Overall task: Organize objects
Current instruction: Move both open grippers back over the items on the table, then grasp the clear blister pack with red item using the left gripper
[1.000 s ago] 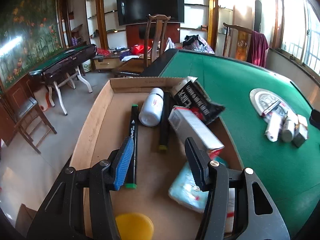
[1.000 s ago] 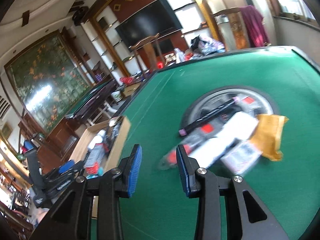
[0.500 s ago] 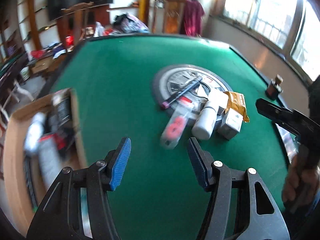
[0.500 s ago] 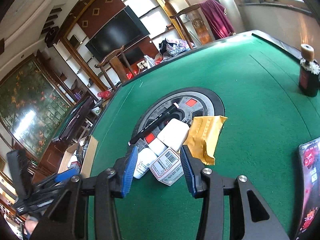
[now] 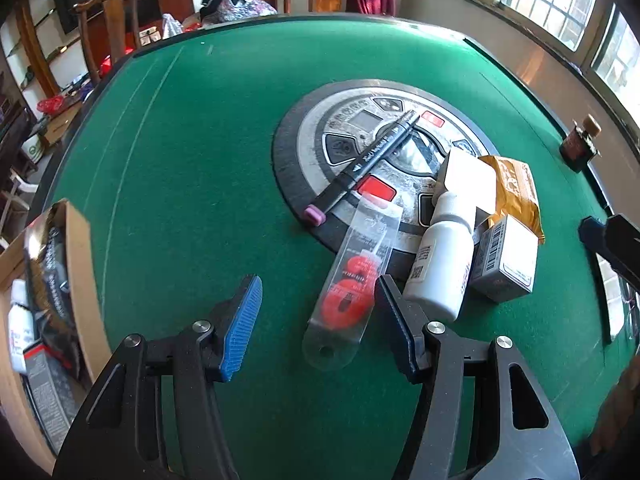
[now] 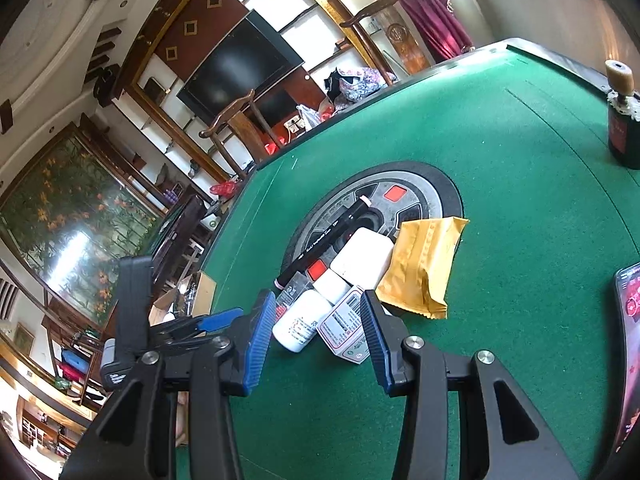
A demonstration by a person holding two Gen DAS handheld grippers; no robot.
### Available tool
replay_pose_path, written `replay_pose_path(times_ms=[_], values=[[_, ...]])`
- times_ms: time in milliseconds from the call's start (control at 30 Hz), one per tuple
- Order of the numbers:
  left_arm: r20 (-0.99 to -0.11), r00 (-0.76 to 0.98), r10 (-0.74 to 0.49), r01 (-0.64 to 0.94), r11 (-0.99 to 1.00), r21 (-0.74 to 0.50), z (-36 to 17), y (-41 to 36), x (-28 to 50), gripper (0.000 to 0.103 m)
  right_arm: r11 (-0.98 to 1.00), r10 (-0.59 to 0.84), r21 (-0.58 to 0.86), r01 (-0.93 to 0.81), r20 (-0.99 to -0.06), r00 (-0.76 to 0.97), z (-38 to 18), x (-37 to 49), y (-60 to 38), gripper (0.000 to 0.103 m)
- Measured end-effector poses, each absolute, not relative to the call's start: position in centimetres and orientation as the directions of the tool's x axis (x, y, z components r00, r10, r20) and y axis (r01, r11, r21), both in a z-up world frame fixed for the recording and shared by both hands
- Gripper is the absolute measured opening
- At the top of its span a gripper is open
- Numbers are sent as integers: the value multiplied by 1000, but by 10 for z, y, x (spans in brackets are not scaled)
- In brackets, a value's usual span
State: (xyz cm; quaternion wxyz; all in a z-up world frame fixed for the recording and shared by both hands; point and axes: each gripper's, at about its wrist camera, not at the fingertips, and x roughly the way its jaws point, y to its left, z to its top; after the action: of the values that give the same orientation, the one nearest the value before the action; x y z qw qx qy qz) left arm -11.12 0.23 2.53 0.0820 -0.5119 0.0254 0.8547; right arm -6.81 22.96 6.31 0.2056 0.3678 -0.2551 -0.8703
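At the middle of the frame, I am lining my open, empty left gripper (image 5: 316, 312) over the clear packet (image 5: 352, 276); pen (image 5: 368, 160), bottle (image 5: 440, 260) and cartons are waiting, while the box (image 5: 76, 248) at left is holding several items.

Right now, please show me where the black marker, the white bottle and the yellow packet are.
black marker (image 5: 374, 156): left wrist view, middle of barrel.
white bottle (image 5: 442, 264): left wrist view, bottle body.
yellow packet (image 6: 424, 264): right wrist view, centre of front face.
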Motion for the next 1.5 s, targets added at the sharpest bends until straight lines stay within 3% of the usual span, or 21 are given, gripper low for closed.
replay_pose_path(times_ms=[300,367,467,733,900,1100,1167,1267,1500], values=[[-877,-472,85,-148,-989,-17,12,15,-119,60,-803,-527,576,152,-566,-635,57,-74,227,44],[-862,-503,68,-105,-994,-17,12,10,-112,42,-811,-515,567,141,-580,-631,54,-75,227,44],[-849,-525,61,-49,-998,-42,12,2,-95,28,-820,-504,561,111,-617,-604,47,-80,225,46],[-830,-555,47,-55,-998,-19,11,7,-83,28,-809,-511,586,44,-663,-547,25,-88,211,54],[-828,-556,71,-60,-997,-45,10,3,-84,28,-899,-386,435,45,-740,-551,25,-93,185,54],[-820,-568,65,-66,-997,-33,8,3,-79,28,-939,-322,326,106,-733,-599,25,-101,178,59],[-820,-570,61,-69,-997,-26,9,4,-79,28,-936,-339,323,138,-730,-593,25,-100,178,58],[-820,-570,62,-69,-997,-27,9,4,-80,28,-914,-401,361,185,-730,-554,27,-96,180,44],[-819,-570,59,-69,-997,-24,10,4,-79,28,-925,-379,327,195,-739,-556,34,-87,172,45]])
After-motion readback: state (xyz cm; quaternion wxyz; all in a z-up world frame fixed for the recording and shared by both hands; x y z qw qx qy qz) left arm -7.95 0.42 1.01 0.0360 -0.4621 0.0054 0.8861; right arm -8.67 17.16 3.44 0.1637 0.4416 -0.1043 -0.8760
